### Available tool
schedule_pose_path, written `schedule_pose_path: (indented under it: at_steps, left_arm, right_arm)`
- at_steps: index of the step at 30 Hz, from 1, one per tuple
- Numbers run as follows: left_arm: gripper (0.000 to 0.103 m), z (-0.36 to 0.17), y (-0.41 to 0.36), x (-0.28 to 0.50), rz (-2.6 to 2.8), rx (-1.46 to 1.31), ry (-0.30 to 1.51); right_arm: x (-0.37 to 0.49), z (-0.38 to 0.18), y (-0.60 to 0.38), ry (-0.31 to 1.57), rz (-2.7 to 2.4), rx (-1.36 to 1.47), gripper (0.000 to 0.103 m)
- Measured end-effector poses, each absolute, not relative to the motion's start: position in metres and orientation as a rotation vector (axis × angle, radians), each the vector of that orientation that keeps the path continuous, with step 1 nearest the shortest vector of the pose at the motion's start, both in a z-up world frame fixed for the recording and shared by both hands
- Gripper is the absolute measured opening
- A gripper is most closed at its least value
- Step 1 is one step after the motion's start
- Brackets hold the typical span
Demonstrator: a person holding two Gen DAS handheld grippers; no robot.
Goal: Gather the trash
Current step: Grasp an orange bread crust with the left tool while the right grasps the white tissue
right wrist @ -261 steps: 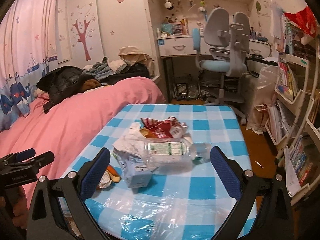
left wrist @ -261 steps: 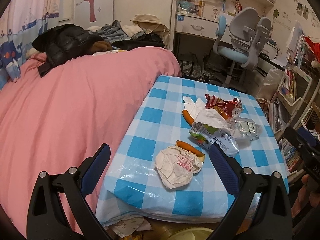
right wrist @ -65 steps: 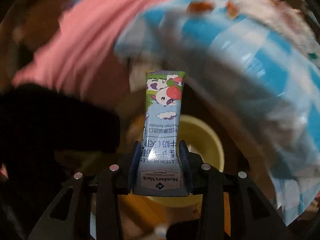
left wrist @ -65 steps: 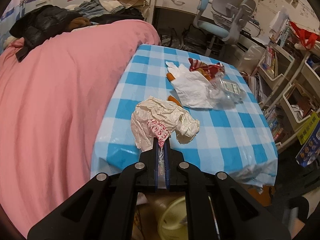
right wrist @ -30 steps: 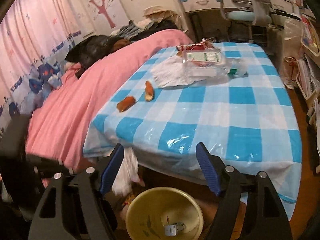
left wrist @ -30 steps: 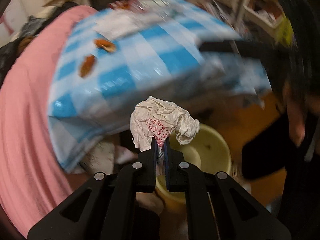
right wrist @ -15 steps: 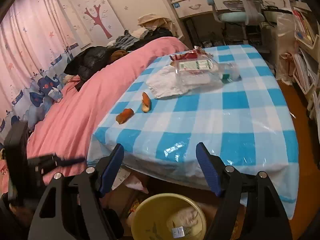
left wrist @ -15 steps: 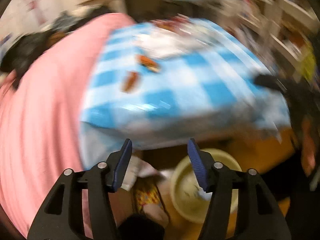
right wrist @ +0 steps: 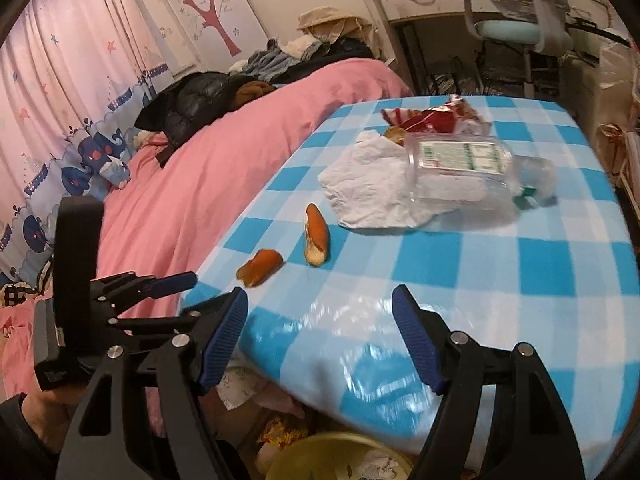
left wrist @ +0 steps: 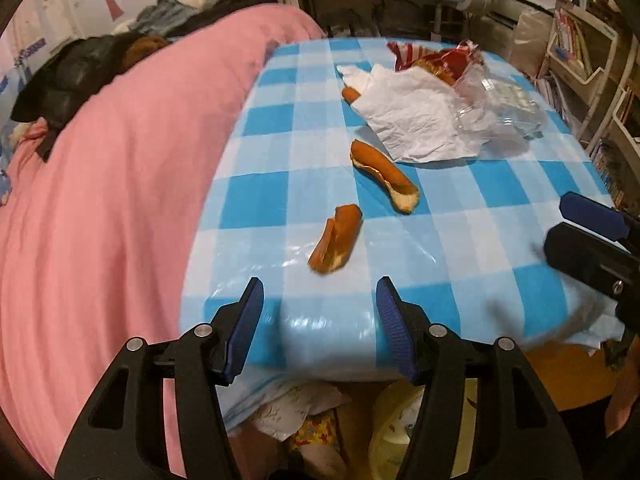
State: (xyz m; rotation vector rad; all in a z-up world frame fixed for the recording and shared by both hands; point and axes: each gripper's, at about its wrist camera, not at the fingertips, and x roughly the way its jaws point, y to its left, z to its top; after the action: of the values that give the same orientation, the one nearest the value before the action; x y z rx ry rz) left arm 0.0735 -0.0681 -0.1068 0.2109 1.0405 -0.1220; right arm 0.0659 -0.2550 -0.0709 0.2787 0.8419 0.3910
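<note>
Left wrist view: left claw (left wrist: 320, 320) seen spread, nothing gripped, hung over near edge of checked desk (left wrist: 500, 216). Short bread piece (left wrist: 336, 240) lain just ahead of claw; long bread piece (left wrist: 384, 176) beyond it. White paper (left wrist: 412, 120), red wrapper (left wrist: 436, 58), plastic bottle (left wrist: 500, 108) found farther ahead. Yellow bin (left wrist: 388, 436) below claw. Right wrist view: right claw (right wrist: 320, 340) seen wide, empty; bin (right wrist: 316, 460) beneath.

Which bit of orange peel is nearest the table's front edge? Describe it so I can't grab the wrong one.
On the blue checked table, look near the front edge beside the pink bed. The nearest peel is short and stubby, lying alone; the next peel behind it is longer, curved, and close to the white paper.
</note>
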Motion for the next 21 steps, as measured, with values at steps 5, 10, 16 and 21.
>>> schedule_pose_path:
  at_steps: [5,10,16,21]
  left_arm:
    - [0.056,-0.12,-0.073,0.096,-0.137,0.187,1.078]
    - [0.056,-0.125,-0.075,0.107,-0.134,0.199,1.088]
    - [0.053,-0.132,-0.075,0.117,-0.128,0.198,1.115]
    - [0.02,-0.131,-0.077,0.12,-0.151,0.188,1.125]
  right_arm:
    - [0.099,-0.082,-0.243,0.873,0.384,0.25,0.071]
    - [0.129,-0.095,-0.242,0.891,0.327,0.213,0.071]
    - [0.158,-0.115,-0.253,0.922,0.256,0.18,0.071]
    - [0.165,-0.119,-0.244,0.921,0.208,0.03,0.049]
